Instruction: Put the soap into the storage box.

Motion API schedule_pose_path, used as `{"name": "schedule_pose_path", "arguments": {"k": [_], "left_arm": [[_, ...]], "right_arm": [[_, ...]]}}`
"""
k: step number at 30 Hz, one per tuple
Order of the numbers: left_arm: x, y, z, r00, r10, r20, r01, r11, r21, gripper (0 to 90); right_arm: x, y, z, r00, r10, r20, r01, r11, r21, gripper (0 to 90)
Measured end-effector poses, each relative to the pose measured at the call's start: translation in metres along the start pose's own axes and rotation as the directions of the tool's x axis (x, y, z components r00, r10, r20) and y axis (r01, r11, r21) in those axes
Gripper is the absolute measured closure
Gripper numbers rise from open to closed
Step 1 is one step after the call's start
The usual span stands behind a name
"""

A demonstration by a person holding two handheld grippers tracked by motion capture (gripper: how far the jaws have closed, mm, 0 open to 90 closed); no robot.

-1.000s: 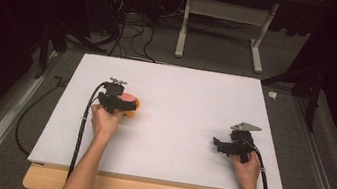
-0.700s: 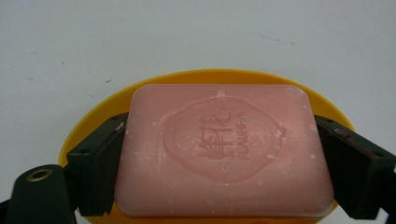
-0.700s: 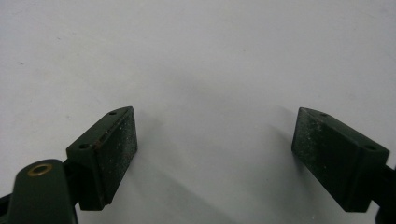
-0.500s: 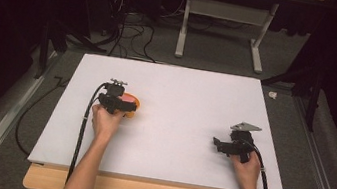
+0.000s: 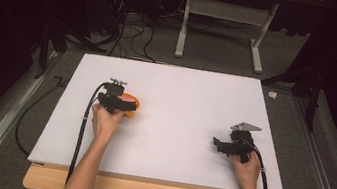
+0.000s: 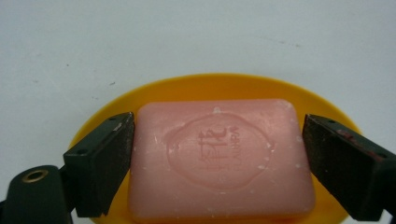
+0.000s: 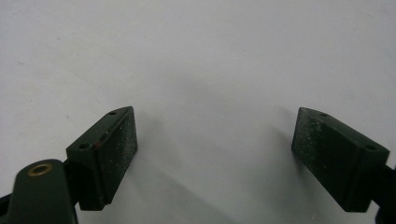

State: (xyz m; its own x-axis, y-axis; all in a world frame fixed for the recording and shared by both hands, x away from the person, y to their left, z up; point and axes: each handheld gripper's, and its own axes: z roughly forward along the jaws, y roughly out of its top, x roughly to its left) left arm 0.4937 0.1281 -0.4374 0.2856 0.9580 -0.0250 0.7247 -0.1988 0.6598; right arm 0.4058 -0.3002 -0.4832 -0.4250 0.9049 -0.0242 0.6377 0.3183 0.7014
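The left tongs [image 6: 217, 154] stand spread astride the pink soap bar [image 6: 219, 158], which lies in its orange dish [image 6: 224, 86] on the white bench [image 5: 186, 97]. Squeezing evenly on both short ends should avoid slipping. The right tongs [image 7: 215, 154] hover spread, empty.

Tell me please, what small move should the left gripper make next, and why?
Probably close the left gripper on the soap. Its jaws already stand on either side of the pink bar in the yellow dish, the left one near touching, a small gap at the right.
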Motion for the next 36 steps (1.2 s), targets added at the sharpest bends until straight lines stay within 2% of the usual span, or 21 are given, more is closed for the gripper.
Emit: {"name": "schedule_pose_path", "arguments": {"k": [5, 19, 23, 26, 31, 36], "left_arm": [[0.001, 0.000, -0.004, 0.9999, 0.006, 0.009, -0.006, 1.0000, -0.007, 11.5], [-0.003, 0.001, -0.026, 0.9978, 0.045, 0.048, -0.040, 0.9939, -0.103, 14.3], [-0.006, 0.000, -0.036, 0.9954, 0.084, 0.048, -0.076, 0.9877, -0.137, 15.4], [-0.009, -0.001, -0.042, 0.9937, 0.099, 0.053, -0.089, 0.9835, -0.158, 15.9], [-0.016, -0.005, -0.054, 0.9876, 0.134, 0.082, -0.115, 0.9736, -0.197, 16.7], [-0.024, -0.008, -0.066, 0.9779, 0.169, 0.123, -0.136, 0.9614, -0.239, 17.7]], "right_arm": [[0.000, 0.000, 0.000, 1.0000, -0.001, 0.000, 0.001, 1.000, 0.000, 14.9], [0.000, 0.000, 0.000, 1.0000, 0.001, -0.001, -0.001, 1.000, 0.001, 14.9], [0.000, 0.000, 0.000, 1.0000, 0.001, -0.001, -0.001, 1.000, 0.001, 14.9], [0.000, 0.000, 0.000, 1.0000, 0.001, -0.001, -0.001, 1.000, 0.001, 14.9], [0.000, 0.000, 0.000, 1.0000, 0.002, -0.001, -0.002, 1.000, 0.001, 14.9], [0.000, 0.000, 0.000, 1.0000, 0.000, -0.001, 0.000, 1.000, 0.000, 14.9]]}}
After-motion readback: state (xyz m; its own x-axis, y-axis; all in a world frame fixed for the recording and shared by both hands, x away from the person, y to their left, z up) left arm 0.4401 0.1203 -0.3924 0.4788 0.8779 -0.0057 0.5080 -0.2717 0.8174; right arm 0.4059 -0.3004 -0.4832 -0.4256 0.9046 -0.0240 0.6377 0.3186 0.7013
